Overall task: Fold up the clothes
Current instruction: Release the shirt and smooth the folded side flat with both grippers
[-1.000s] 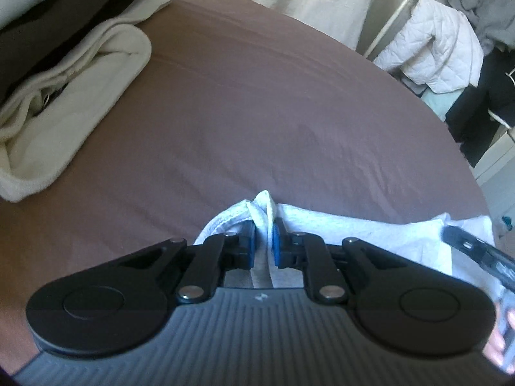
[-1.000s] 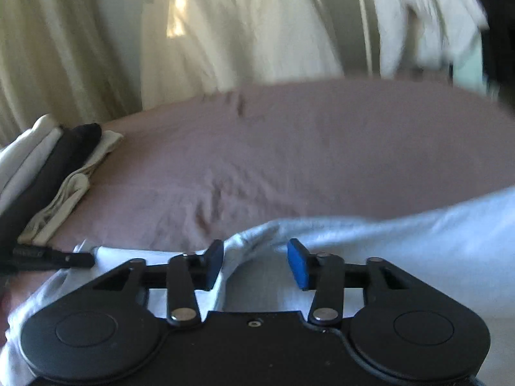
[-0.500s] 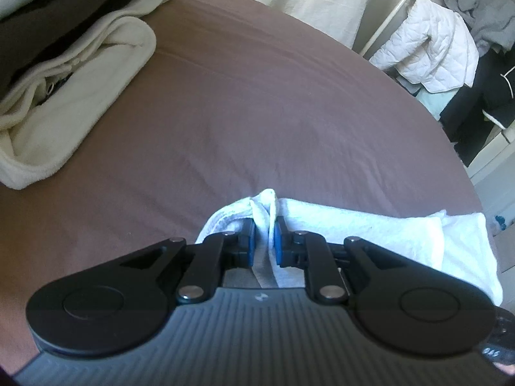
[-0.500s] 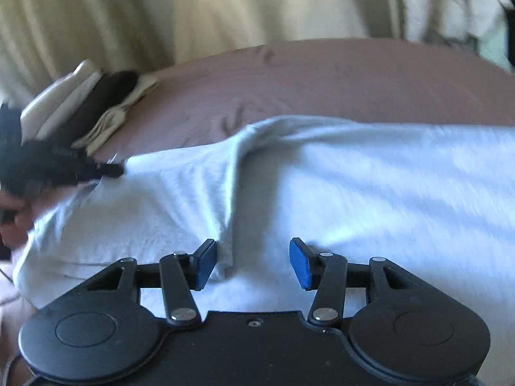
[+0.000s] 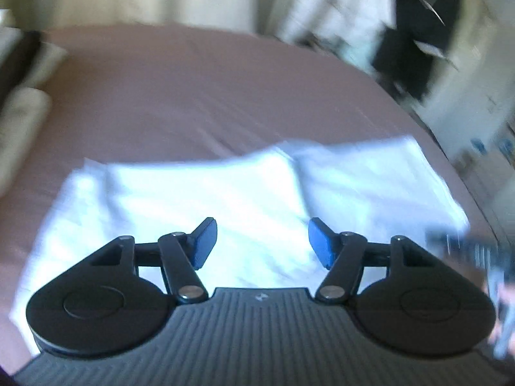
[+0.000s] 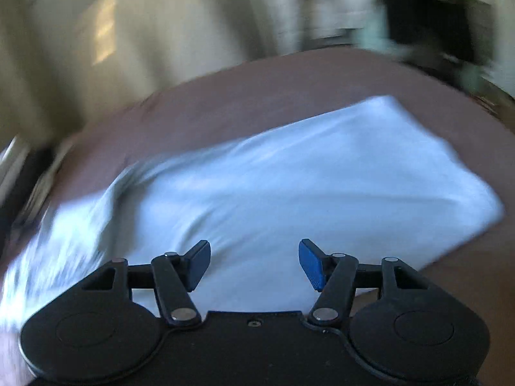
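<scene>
Where the brown bed cover (image 5: 199, 96) spreads out, a white garment (image 5: 199, 199) lies flat on it, folded into a rough rectangle with one fold edge running across its middle; both views are motion-blurred, so finer creases are unreadable. Left gripper (image 5: 262, 241) hangs just above the garment's near part, blue-padded fingers (image 5: 204, 241) spread wide apart, nothing between them. Right gripper (image 6: 254, 265) sits over the near edge of the same garment, its fingers (image 6: 310, 263) likewise apart and empty. In the left wrist view the right gripper shows as a dark blur at the far right edge. A stack of folded clothes (image 5: 19, 96), cream and dark, rests at the left side of the bed, well apart from the garment. Pale curtains (image 6: 128, 38) and hanging clothes (image 5: 328, 6) fill the background beyond the bed.
</scene>
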{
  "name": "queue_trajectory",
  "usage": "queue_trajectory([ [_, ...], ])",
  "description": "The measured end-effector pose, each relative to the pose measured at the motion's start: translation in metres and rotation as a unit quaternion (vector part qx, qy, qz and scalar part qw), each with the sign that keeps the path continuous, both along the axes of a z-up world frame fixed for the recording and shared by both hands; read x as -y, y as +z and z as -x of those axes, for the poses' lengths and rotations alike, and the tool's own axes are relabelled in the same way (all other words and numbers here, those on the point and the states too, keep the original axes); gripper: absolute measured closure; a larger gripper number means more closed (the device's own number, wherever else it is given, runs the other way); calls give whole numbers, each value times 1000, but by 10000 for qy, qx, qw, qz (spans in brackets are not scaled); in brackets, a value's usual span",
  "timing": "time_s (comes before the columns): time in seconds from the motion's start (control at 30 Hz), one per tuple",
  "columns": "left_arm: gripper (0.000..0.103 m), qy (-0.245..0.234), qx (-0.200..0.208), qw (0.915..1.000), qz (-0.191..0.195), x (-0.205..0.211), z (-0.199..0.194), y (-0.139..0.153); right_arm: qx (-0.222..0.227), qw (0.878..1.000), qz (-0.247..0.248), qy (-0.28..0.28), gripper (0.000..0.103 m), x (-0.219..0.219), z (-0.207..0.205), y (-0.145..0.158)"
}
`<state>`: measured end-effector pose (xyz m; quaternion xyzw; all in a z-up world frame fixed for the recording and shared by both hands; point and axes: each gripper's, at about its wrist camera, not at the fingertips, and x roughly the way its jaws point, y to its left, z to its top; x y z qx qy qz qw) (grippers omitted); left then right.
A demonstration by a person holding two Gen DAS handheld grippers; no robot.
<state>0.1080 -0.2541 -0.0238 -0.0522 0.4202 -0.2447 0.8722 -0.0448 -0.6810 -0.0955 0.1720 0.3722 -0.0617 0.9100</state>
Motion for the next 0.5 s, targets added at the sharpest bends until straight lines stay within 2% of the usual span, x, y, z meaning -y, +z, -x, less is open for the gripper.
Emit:
queue_trajectory([
  [0.07,41,-171,-153,9994,-242,31,11,-14,67,9984,-214,-512,37,29,8,-2],
  [0.13,41,-257,-255,9989,-308,48,22,-21,133,9937,-426,-1023,37,57,17,-3],
  [0.2,41,-320,-317,9987,-220,57,32,-25,198,9857,-653,-1541,37,86,26,-7],
  [0.27,41,-423,-382,9981,-213,66,39,-29,407,9719,-1206,-1979,36,113,39,-22],
  [0.33,41,-606,-489,9966,-258,77,43,-33,822,9517,-2032,-2149,35,133,43,-38],
  [0.4,41,-667,-660,9954,-166,86,46,-37,1077,9380,-2484,-2163,35,143,42,-46],
  [0.5,41,-624,-717,9953,-199,95,50,-42,1250,9421,-2360,-2026,37,149,26,-48],
])
